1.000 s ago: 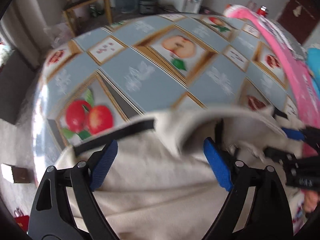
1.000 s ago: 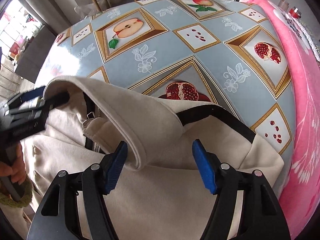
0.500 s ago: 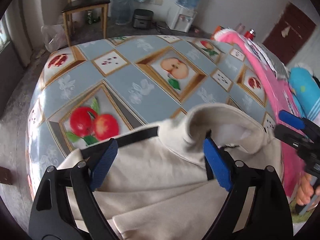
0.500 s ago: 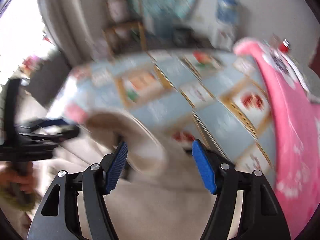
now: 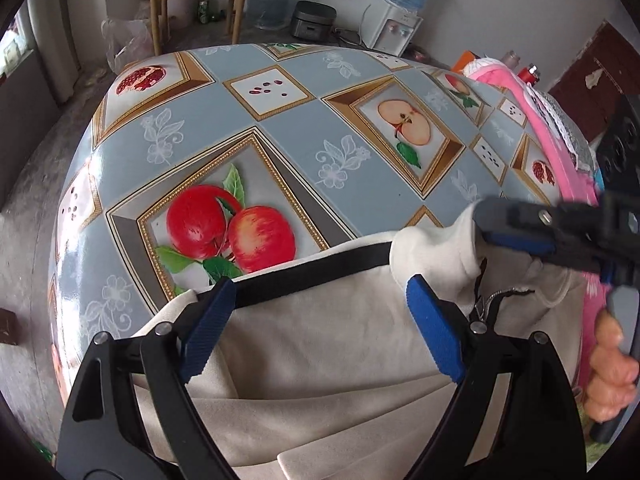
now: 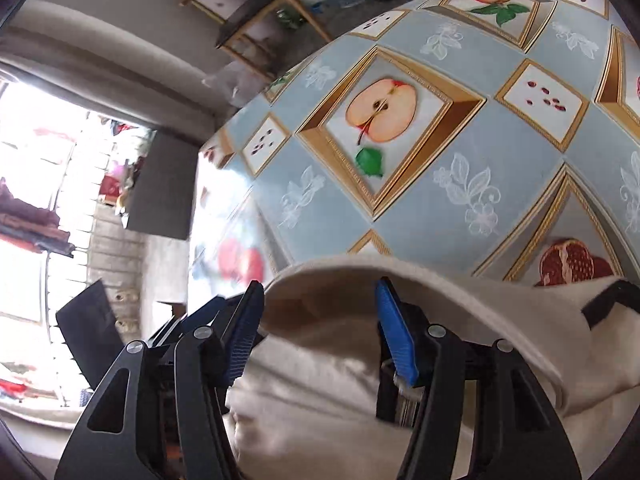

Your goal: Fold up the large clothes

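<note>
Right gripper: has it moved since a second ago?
Yes. The right gripper swung left and rolled; the halved-apple print now sits above it, and its closing jaws straddle the cream collar.

Both your wrist views look steeply down, close over the cream garment (image 5: 320, 344) — the right one rolled — sharing the fruit-print tablecloth (image 6: 460, 148).

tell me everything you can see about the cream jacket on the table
The cream jacket looks like soft, suede-like fabric with black trim along its top edge and a metal zipper near the collar. It lies spread on the fruit-print tablecloth, creased, its collar standing up. The right gripper has been closing its jaws around the collar's edge; the left gripper hangs over the shoulder, jaws open.
</note>
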A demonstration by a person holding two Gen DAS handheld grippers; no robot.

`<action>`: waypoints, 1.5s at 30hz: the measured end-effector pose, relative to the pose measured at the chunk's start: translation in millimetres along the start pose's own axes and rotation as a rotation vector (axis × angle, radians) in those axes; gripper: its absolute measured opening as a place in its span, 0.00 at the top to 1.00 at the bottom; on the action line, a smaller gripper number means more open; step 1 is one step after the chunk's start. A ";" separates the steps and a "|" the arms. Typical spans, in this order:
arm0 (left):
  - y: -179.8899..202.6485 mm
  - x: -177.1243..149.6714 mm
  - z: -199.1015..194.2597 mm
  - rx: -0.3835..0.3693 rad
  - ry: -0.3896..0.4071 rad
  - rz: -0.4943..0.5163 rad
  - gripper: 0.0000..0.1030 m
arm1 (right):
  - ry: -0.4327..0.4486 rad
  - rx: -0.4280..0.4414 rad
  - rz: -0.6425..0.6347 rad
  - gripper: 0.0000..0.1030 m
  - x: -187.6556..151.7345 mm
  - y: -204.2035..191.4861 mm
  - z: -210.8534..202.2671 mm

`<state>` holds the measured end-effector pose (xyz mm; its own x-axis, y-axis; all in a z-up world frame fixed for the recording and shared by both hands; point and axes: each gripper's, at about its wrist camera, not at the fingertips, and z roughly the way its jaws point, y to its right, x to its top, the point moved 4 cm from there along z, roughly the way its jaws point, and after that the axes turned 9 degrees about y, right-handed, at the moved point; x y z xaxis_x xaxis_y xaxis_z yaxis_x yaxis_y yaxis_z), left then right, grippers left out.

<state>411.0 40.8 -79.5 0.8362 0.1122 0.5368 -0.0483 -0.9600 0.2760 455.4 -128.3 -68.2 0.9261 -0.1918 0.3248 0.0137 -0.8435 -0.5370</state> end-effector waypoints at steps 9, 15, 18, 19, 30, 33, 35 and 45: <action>0.6 2.9 -9.5 -0.020 0.012 0.044 0.19 | -0.160 0.173 0.016 0.45 -3.3 -4.4 27.2; -1.5 9.1 -18.5 0.011 0.037 0.097 0.19 | -0.277 0.302 -0.061 0.44 -21.7 -18.4 -0.1; -6.8 12.0 -19.5 0.023 0.041 0.091 0.19 | -0.314 0.325 -0.049 0.44 -43.2 -15.0 3.3; -9.0 12.6 -19.6 0.027 0.043 0.086 0.19 | -0.332 0.327 -0.043 0.44 -50.9 -13.6 7.8; -2.9 20.7 -17.4 0.021 0.055 0.087 0.19 | 0.092 0.313 -0.158 0.44 8.9 3.6 -108.5; 3.0 21.8 -13.1 0.015 0.047 0.074 0.19 | 0.133 0.181 -0.092 0.53 44.3 33.5 -102.4; 4.4 21.2 -10.6 0.019 0.043 0.059 0.19 | 0.085 0.120 -0.016 0.64 53.5 55.2 -75.9; -0.8 8.9 -23.1 -0.131 -0.024 -0.014 0.52 | -0.172 0.242 -0.217 0.72 -36.6 33.5 -38.6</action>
<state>405.9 48.4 -56.5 0.8503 0.1176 0.5131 -0.1059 -0.9166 0.3856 407.4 -168.9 -68.0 0.9415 0.0831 0.3267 0.2865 -0.7080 -0.6455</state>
